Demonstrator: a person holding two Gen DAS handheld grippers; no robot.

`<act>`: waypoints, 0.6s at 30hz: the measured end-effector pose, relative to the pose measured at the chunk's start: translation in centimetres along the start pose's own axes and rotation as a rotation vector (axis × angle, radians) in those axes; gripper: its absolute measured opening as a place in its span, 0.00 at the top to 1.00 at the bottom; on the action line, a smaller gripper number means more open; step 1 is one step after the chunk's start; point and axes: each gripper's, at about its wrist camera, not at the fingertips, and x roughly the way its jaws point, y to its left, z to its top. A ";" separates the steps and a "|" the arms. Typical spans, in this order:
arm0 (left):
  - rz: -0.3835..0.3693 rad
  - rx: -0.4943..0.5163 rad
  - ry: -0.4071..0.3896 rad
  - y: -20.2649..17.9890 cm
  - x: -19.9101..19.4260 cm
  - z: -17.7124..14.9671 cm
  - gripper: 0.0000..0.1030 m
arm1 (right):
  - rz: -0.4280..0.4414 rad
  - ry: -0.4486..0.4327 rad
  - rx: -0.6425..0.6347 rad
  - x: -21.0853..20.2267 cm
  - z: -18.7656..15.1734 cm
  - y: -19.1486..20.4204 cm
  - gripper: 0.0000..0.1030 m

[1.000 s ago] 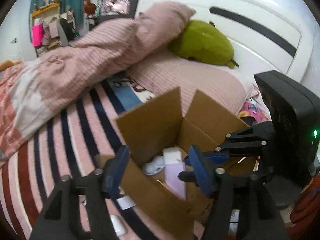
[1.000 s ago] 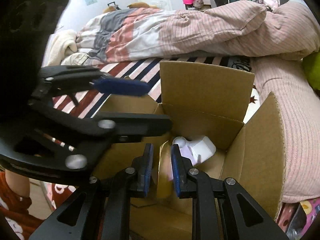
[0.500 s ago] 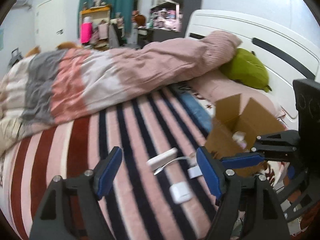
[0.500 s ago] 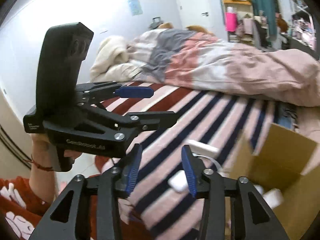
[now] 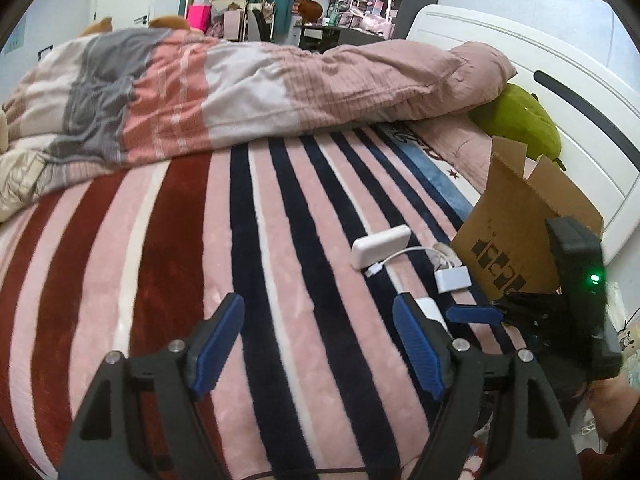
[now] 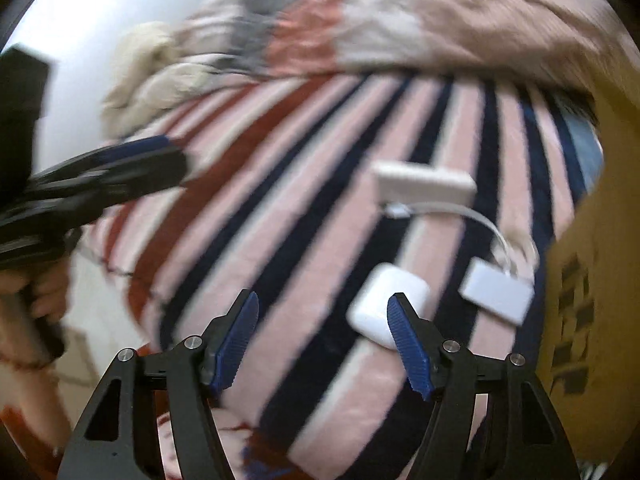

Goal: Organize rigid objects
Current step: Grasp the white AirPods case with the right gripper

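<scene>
On the striped blanket lie a white power bank with a white cable, a small flat white adapter and a rounded white case. My left gripper stands open over bare blanket, left of these things, with nothing between its pads. My right gripper hovers low over the blanket, its jaws opening. The case lies just beyond its right fingertip and nothing is between the pads. The open cardboard box stands right of the adapter. The right wrist view is blurred.
A bunched pink and grey quilt fills the back of the bed. A green plush leans against the white headboard behind the box. The bed's edge runs close under both grippers. A hand holds the left gripper.
Both grippers swung away from the box and down toward the striped blanket. The right jaws, shut on a thin flat thing over the box, have spread. The left jaws widened a little.
</scene>
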 end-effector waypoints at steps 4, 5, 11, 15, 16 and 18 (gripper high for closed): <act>-0.002 -0.010 0.025 0.4 1.0 -0.5 0.28 | -0.080 -0.001 0.051 1.2 -0.4 -1.4 0.38; -0.004 -0.012 0.030 0.5 1.2 -0.6 0.28 | -0.093 0.001 0.053 1.4 -0.4 -1.6 0.38; -0.008 -0.021 0.030 0.5 1.2 -0.7 0.28 | -0.095 -0.023 0.022 2.6 0.1 -1.3 0.38; 0.000 -0.017 0.029 0.3 0.9 -0.6 0.28 | -0.109 -0.033 0.000 2.7 -0.2 -0.7 0.38; -0.001 -0.017 0.030 0.3 0.8 -0.6 0.28 | -0.138 -0.037 -0.005 2.7 -0.2 -0.6 0.38; -0.002 -0.019 0.033 0.1 0.7 -0.5 0.28 | -0.174 -0.043 -0.022 2.6 -0.7 -0.4 0.40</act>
